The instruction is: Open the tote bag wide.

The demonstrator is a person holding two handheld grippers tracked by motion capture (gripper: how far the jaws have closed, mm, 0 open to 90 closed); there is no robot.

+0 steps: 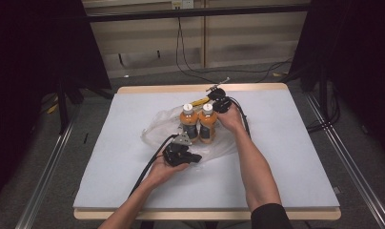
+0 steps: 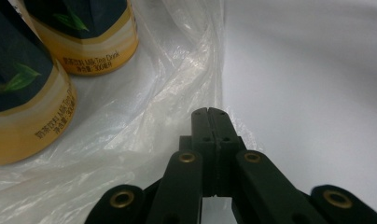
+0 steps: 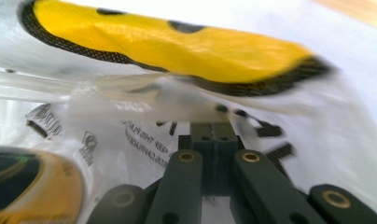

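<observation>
High view shows a crumpled, clear thin plastic bag [image 1: 157,126] spread at the middle of the pale grey table mat [image 1: 286,157], with two orange milk-tea bottles [image 1: 198,124] with white caps and dark labels standing upright side by side, touching, on or in the bag; I cannot tell whether the film wraps them. The left gripper [image 1: 193,157] lies low at the near edge of the bag, just in front of the bottles, the left hand [image 1: 164,167] cupped under its body and the forearm coming in slantwise from the bottom edge. In the left gripper view its black jaws are pressed together with a fold of the bag's edge [image 2: 210,100] meeting the tips; whether film is pinched between them I cannot tell. The right gripper [image 1: 219,95] sits beyond the bottles at the bag's far side, the right hand [image 1: 231,117] wrapped around it and the arm stretched forward past the bottles. In the right gripper view its jaws are closed on the printed film of the bag [image 3: 144,140], with a yellow, black-edged flat object [image 3: 177,49] just beyond, blurred.
</observation>
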